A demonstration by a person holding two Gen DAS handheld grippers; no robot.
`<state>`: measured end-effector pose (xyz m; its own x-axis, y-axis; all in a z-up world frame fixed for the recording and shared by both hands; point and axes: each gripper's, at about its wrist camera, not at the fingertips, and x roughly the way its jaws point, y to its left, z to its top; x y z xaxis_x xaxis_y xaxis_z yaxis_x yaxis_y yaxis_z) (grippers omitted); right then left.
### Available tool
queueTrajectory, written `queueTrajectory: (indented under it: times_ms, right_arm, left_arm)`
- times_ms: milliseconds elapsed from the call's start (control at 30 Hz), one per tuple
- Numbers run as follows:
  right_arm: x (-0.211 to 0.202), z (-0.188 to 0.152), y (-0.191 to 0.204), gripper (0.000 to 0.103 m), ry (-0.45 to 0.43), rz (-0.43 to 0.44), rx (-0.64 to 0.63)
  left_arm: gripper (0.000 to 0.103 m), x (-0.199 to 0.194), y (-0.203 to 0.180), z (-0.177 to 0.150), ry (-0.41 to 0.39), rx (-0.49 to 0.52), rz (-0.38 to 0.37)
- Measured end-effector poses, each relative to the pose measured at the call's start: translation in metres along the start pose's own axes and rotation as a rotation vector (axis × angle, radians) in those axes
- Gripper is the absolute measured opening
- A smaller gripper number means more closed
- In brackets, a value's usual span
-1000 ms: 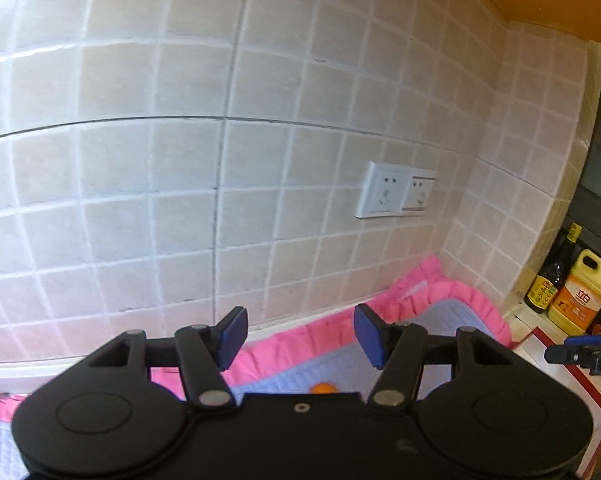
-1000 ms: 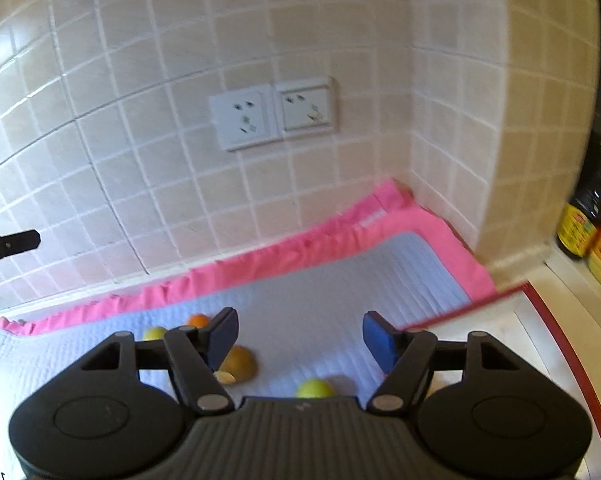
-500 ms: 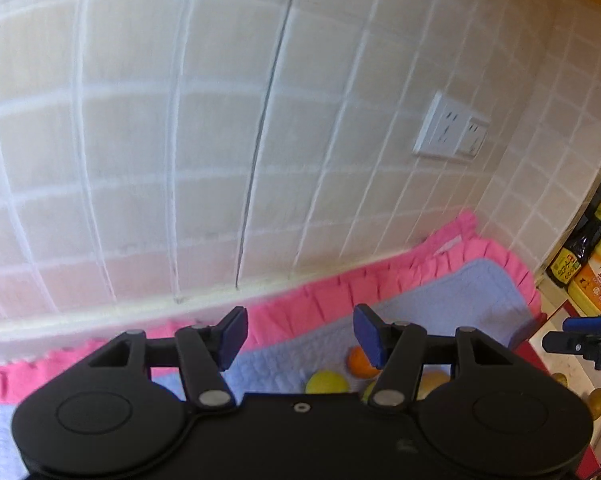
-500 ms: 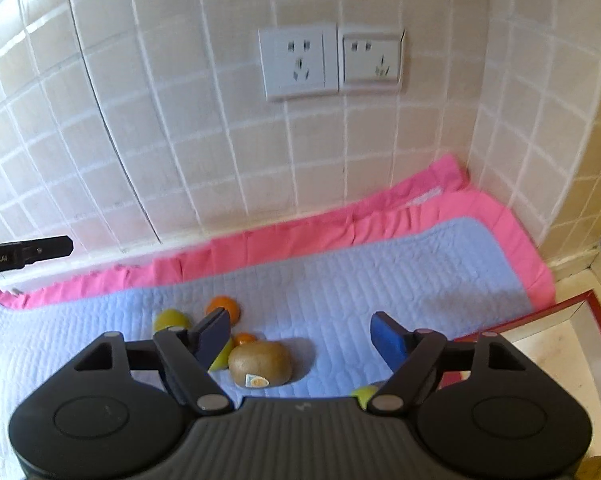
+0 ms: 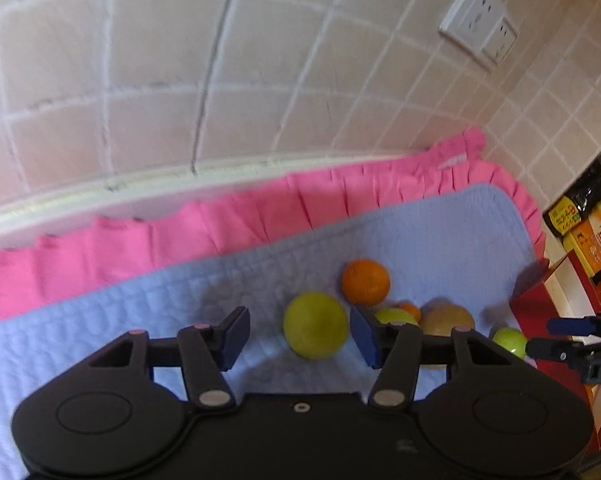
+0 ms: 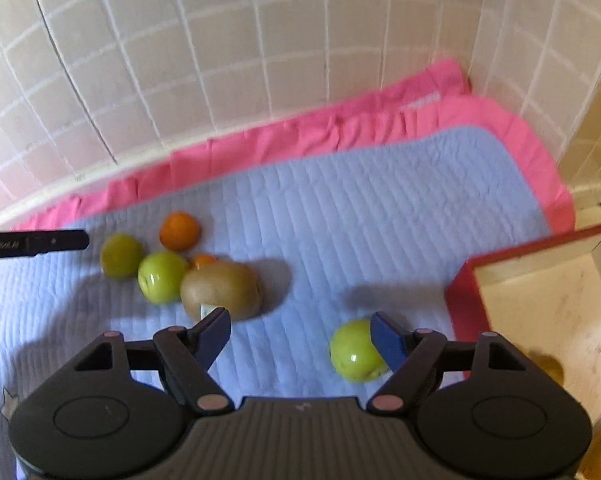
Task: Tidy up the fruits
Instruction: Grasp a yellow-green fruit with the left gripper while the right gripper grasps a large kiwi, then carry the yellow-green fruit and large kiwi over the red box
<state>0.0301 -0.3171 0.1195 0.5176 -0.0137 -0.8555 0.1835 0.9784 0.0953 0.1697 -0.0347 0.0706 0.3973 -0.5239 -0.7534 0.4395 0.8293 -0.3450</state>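
Fruits lay clustered on a blue quilted mat (image 6: 380,184) against the tiled wall (image 6: 140,60); the kiwi (image 6: 220,290) lay lengthwise left-right. Left gripper (image 5: 298,334), just narrowing, and right gripper (image 6: 300,334) both gaped, empty.

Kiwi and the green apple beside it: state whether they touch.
Touching. In the right wrist view the kiwi presses against the green apple on its left, with no blue mat visible between them.
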Motion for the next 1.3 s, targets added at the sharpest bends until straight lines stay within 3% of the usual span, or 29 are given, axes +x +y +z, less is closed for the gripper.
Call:
queueTrajectory:
  times_ms: [233,333,467,667,967,1100,1300]
  right_arm:
    - [0.007,-0.017,-0.003,0.078,0.019,-0.091,-0.011]
    - [0.004,-0.015,-0.004,0.078,0.003,-0.047,0.005]
    - [0.006,0.000,0.018,0.078,-0.019,0.030,-0.034]
    - [0.033,0.013,0.047,0.079,0.009,0.098,-0.055]
    - [0.067,0.020,0.054,0.078,0.029,0.104,-0.073]
    - [0.078,0.021,0.054,0.070,0.038,0.118,-0.064]
    - [0.078,0.019,0.052,0.068,0.021,0.132,-0.064]
  left_arm:
    - [0.065,0.023,-0.005,-0.004,0.044,-0.006,-0.020]
    - [0.064,0.028,-0.006,-0.003,0.048,-0.005,-0.025]
    - [0.054,0.037,-0.006,-0.003,0.059,-0.019,-0.024]
    - [0.053,0.042,0.000,-0.002,0.052,-0.038,-0.039]
    - [0.053,0.045,0.014,-0.002,0.041,-0.097,-0.093]
    - [0.054,0.046,0.013,-0.001,0.040,-0.097,-0.093]
    - [0.054,0.048,0.009,0.000,0.031,-0.075,-0.076]
